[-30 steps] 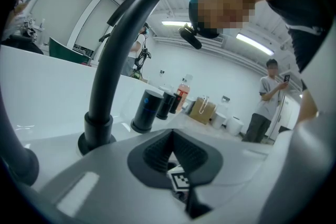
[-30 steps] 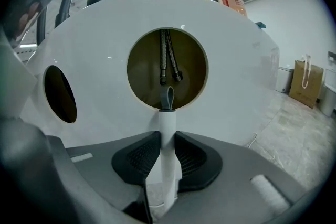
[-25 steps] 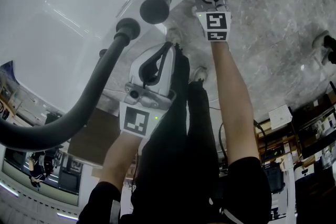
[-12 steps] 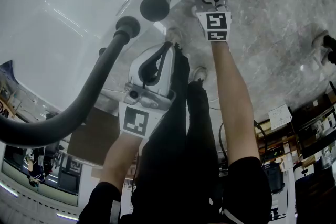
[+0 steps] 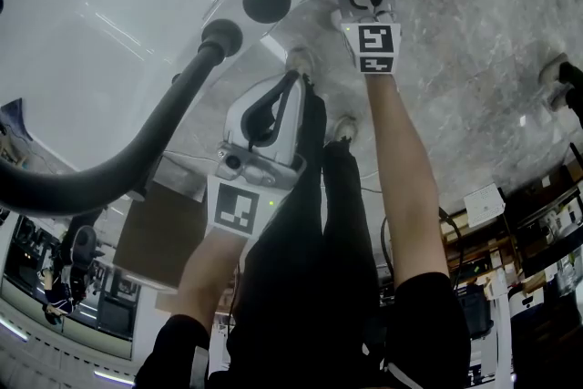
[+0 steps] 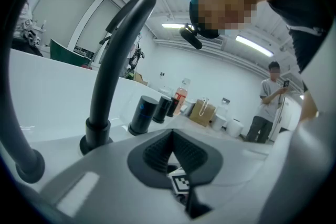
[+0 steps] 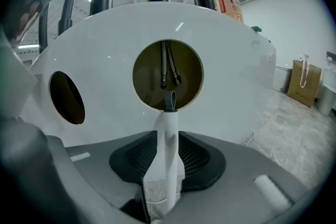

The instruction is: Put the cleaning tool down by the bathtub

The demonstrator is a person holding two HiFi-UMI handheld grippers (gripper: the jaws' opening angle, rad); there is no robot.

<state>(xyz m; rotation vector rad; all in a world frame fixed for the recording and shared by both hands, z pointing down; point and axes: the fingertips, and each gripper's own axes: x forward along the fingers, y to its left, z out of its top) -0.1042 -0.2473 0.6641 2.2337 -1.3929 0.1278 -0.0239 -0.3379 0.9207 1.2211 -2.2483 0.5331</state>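
**A:** Right gripper at the bathtub side panel. Its jaws have just been opening and stand wide, w/ the cleaning tool handle upright btwn them, pads not clamping. Risk?

**B:** Tip-over, prob. Can't see whether its lower end sits on the floor; if not, it drops or leans once the jaws back off. A crooked pull-back could drag a pad along the handle & topple it. Its grey loop sits at the lip of the round cutout dead ahead, so a fwd lean may land it among the hoses.

**A:** Room to move?

**B:** Panel is close in front of the tool, w/ a second cutout to its left. Stone floor opens to its right, and straight back looks like the clean exit. Left gripper hangs behind & left of the tool, jaws closed on nothing, near the faucet. No obstacle, I'd say.
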